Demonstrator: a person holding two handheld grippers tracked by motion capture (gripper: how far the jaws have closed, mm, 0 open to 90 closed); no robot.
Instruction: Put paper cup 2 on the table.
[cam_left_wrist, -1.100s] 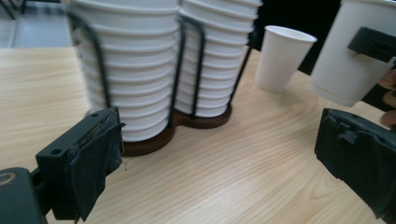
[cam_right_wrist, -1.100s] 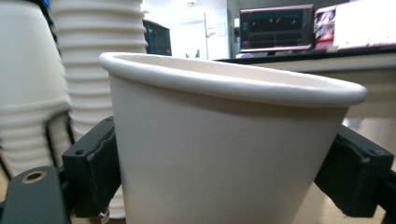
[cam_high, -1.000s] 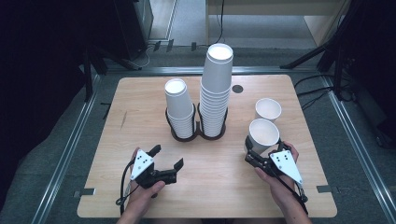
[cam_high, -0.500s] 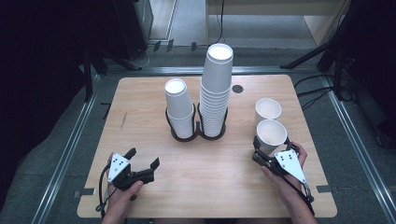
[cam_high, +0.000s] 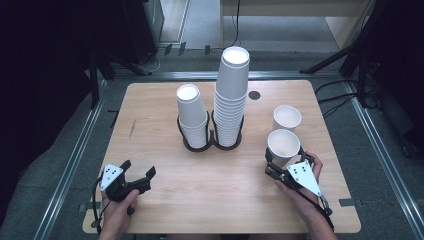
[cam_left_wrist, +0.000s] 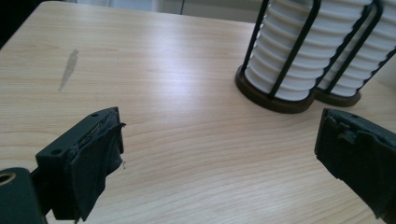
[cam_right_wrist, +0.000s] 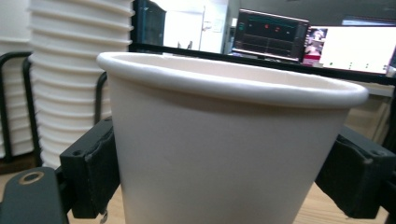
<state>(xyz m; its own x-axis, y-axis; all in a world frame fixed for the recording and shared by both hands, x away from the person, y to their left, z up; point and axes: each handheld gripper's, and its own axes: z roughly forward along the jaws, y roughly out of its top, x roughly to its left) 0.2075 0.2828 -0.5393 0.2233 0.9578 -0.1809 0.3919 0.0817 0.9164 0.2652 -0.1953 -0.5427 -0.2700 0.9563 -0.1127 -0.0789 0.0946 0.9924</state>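
Note:
A white paper cup (cam_high: 284, 145) stands upright at the table's right front, and my right gripper (cam_high: 284, 162) is shut on its lower wall. In the right gripper view the cup (cam_right_wrist: 224, 140) sits between the two black pads (cam_right_wrist: 93, 172), which touch its sides. A second loose paper cup (cam_high: 287, 118) stands just behind it. My left gripper (cam_high: 138, 168) is open over bare wood at the front left, with nothing between its jaws (cam_left_wrist: 219, 135).
A black wire holder (cam_high: 212, 142) in the table's middle carries a short cup stack (cam_high: 192, 117) and a taller one (cam_high: 231, 95). The light wooden table (cam_high: 165, 205) has a small dark hole (cam_high: 254, 95) at the back. Monitors (cam_right_wrist: 275, 32) show beyond it.
My left gripper has drawn left and toward the table's front edge, still open. The right gripper and its cup have hardly shifted.

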